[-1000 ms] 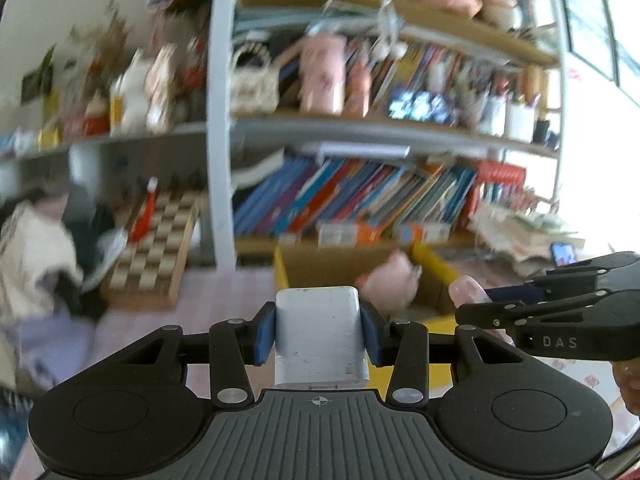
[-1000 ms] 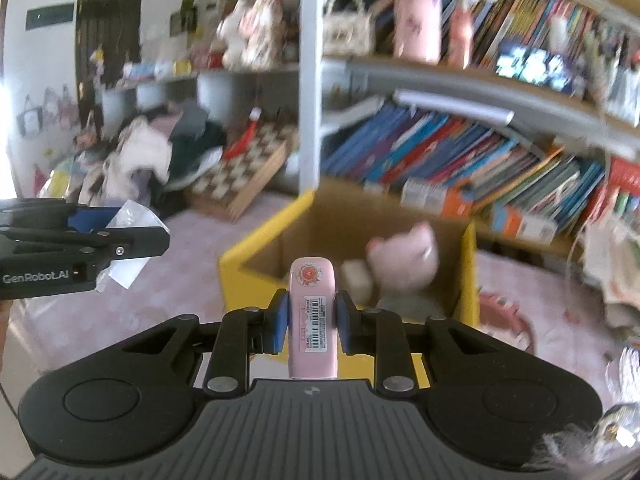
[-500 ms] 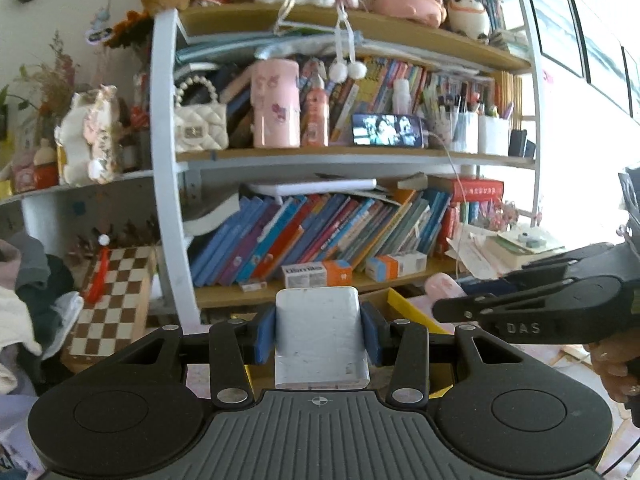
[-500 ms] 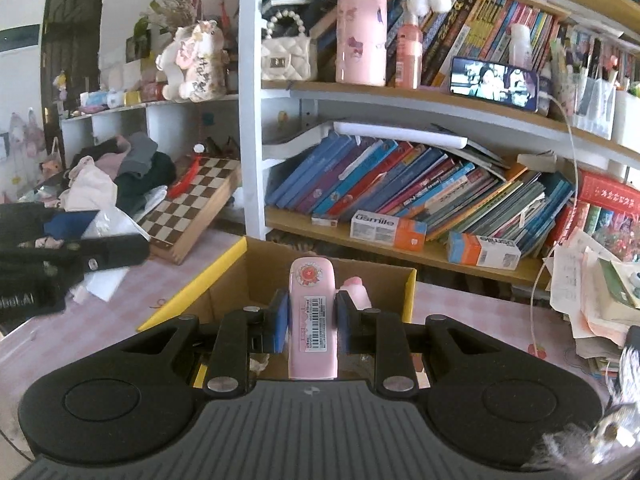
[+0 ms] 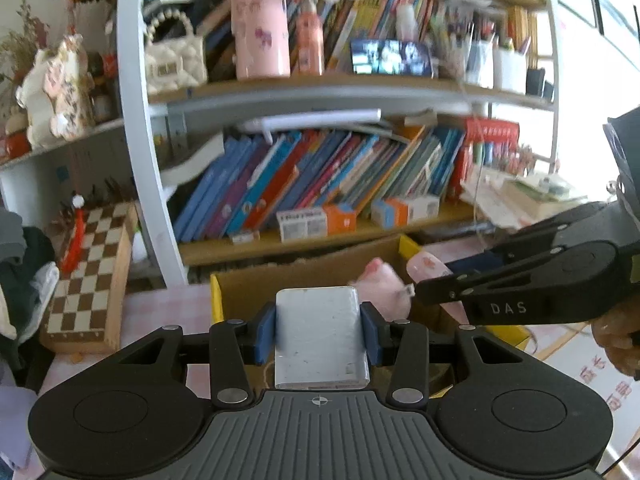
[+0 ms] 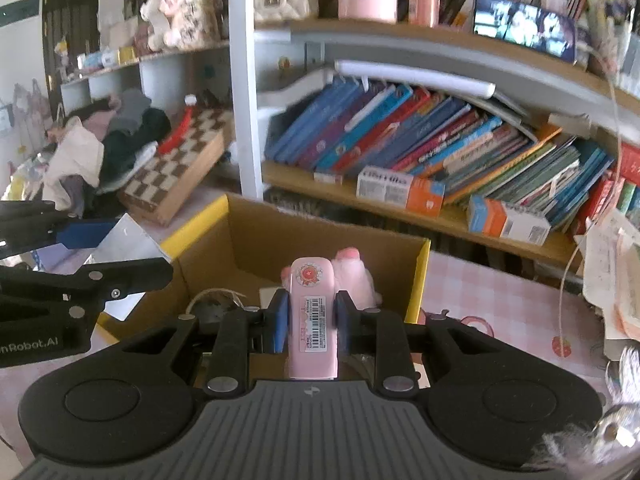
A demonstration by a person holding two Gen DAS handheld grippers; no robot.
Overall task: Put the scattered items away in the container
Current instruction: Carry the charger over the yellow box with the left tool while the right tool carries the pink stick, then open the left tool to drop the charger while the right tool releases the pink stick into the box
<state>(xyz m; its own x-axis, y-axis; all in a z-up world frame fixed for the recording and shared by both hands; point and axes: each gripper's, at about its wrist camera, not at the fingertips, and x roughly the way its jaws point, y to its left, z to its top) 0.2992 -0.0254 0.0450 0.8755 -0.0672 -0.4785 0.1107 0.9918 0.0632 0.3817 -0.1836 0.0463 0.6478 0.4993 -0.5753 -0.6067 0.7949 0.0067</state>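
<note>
My left tool (image 5: 322, 330) clamps a white block (image 5: 321, 334); my right tool (image 6: 310, 320) clamps a pink case (image 6: 313, 320). Both hang over the cardboard box (image 6: 418, 276) at twelve o'clock, where a pink plush (image 6: 356, 276) already lies. These two remain to drop in.

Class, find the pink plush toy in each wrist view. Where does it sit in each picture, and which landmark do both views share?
Left wrist: the plush toy is right of centre, inside the box, just beyond the white block held in the fingers.
Right wrist: the plush toy is at centre, in the box, partly behind the held pink case.
Shared landmark: the chessboard, left of the box.
</note>
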